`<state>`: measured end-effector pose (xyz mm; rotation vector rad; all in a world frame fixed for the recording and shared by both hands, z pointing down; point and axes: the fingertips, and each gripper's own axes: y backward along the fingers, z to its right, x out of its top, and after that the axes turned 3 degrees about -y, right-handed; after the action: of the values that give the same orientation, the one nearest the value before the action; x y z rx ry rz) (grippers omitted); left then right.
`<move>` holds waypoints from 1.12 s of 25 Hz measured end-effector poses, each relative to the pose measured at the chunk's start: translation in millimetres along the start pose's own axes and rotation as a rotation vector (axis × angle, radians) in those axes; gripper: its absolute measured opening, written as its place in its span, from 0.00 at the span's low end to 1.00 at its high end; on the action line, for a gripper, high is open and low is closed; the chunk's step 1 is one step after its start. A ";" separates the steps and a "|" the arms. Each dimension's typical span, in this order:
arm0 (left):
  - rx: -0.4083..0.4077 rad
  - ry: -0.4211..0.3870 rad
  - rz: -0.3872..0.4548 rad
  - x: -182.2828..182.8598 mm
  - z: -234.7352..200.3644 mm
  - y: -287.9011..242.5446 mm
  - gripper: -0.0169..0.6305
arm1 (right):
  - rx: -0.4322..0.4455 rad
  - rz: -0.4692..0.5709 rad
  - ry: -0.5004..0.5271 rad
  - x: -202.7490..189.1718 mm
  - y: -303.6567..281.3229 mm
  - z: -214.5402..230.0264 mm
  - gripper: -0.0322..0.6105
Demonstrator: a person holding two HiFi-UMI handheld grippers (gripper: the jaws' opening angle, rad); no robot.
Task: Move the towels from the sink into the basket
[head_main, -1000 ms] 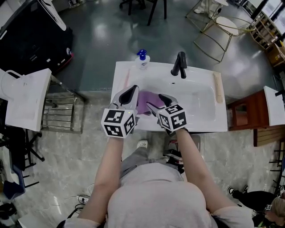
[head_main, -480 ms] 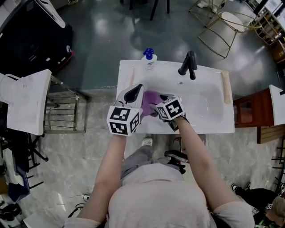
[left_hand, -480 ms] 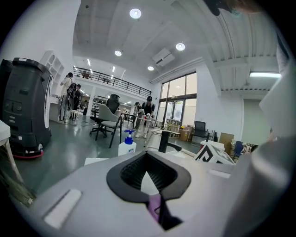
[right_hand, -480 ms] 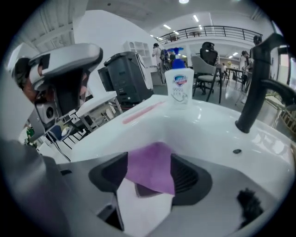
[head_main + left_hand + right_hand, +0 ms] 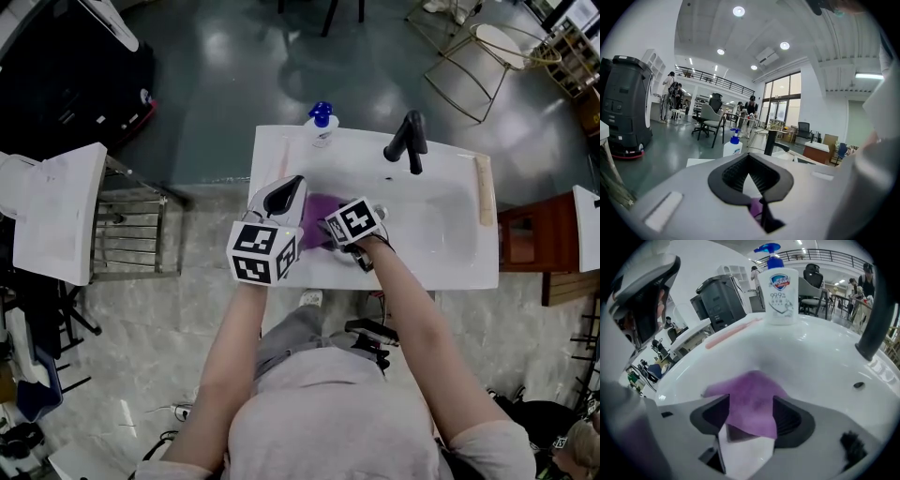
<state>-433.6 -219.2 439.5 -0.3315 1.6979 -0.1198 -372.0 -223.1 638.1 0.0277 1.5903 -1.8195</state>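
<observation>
Right gripper (image 5: pixel 750 405), forearm reaching over the sink (image 5: pixel 815 357): jaws wide apart, astride the purple towel (image 5: pixel 751 389), not clamping. Left gripper (image 5: pixel 289 187): jaws nearly together. Soap bottle (image 5: pixel 778 291), 12 o'clock, reads "99.9%".

Glossy white sink (image 5: pixel 441 239); soft, matt purple cloth towel (image 5: pixel 752 401); matt black tap (image 5: pixel 410 141); smooth plastic soap bottle (image 5: pixel 779 291).
</observation>
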 end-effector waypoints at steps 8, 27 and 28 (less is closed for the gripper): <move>0.001 -0.009 -0.020 -3.2 -6.9 -4.3 0.04 | -0.047 -0.123 0.058 -13.7 -35.8 7.9 0.48; 0.033 0.033 -0.021 -9.8 -15.1 -6.0 0.04 | -0.136 -0.155 0.222 -15.5 -46.1 19.7 0.20; 0.032 0.032 -0.021 -10.1 -14.3 -5.6 0.04 | -0.129 -0.153 0.221 -15.4 -44.5 18.8 0.19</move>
<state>-445.5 -223.3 452.9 -0.3250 1.7229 -0.1687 -375.3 -232.4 687.8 0.0513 1.9083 -1.8774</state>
